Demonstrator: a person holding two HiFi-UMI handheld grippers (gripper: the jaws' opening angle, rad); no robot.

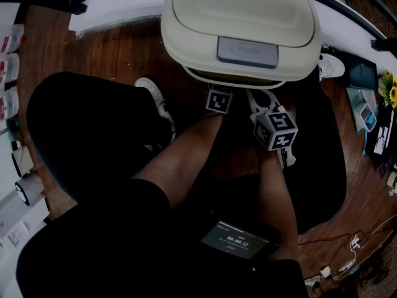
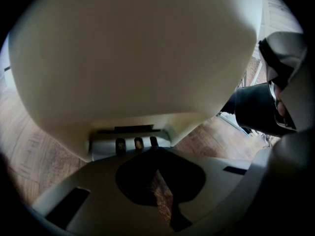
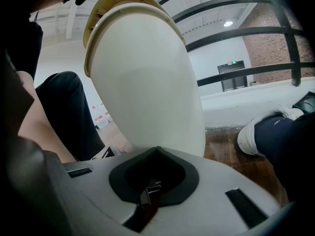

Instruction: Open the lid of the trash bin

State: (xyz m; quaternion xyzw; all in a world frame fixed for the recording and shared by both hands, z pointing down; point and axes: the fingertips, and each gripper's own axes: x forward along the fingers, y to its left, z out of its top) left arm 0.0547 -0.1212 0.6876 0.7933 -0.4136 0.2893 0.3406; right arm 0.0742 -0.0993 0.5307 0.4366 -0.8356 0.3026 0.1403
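Trash bin (image 1: 242, 54) is sitting on the floor ahead, lid (image 1: 242, 8) down. Left gripper (image 1: 218, 97) and right gripper (image 1: 265, 107) are hovering under its front rim, jaws seemingly clenched and empty, risking slipping off or tipping the bin.

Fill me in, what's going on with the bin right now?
A seated person holds both grippers low at the front of the cream trash bin. The left gripper and right gripper sit just under the front edge of the lid, below its grey panel. The lid looks down, or barely lifted at most. The right jaws look together and empty; the left ones are unclear.
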